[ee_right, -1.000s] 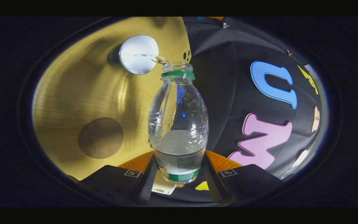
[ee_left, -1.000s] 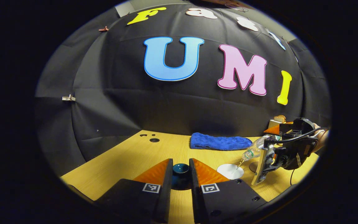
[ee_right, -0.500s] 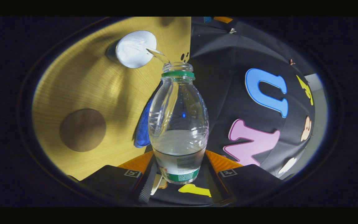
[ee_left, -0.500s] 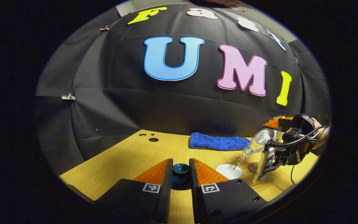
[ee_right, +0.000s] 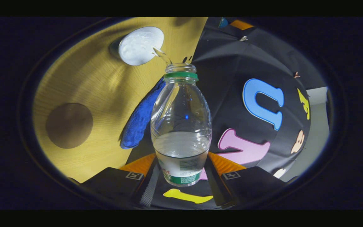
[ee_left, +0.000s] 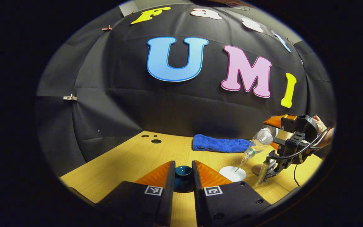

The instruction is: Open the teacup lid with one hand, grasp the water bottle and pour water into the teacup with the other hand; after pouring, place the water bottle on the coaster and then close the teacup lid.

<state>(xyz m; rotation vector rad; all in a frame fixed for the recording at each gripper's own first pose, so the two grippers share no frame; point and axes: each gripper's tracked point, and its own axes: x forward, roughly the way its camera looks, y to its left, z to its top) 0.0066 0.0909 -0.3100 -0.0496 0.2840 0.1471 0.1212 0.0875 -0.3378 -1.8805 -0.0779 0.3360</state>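
Black cloth is walling off the back of the booth, and a pale wooden bench (ee_left: 131, 160) is carrying everything. Pouring step is clearly underway. The right hand-held gripper (ee_right: 181, 176) is pinching the water bottle (ee_right: 181, 126) low on its body, both fingers pressing on it, and it's tipping the bottle neck-down toward the teacup (ee_right: 141, 45). In the right gripper view a thin stream is leaving the mouth and dropping into the white cup; from the left gripper view the same bottle (ee_left: 260, 142) is hanging tilted above the cup (ee_left: 232, 173), not touching it.

Meanwhile the left hand-held gripper (ee_left: 183, 179) is clamping the dark teal teacup lid (ee_left: 183, 171) between its fingers, holding it off to the side and well apart from the cup. A blue cloth (ee_left: 221, 144) is lying near the back of the bench.

The round brown coaster (ee_right: 69, 125) is sitting bare on the bench, near the cup. There's a good bit of water sitting in the bottle, so my guess is the pour is partway or close to done. Next move, I'd say: tip the bottle back upright without dribbling, carry it over and set it square on the coaster, then bring the lid back down over the cup.
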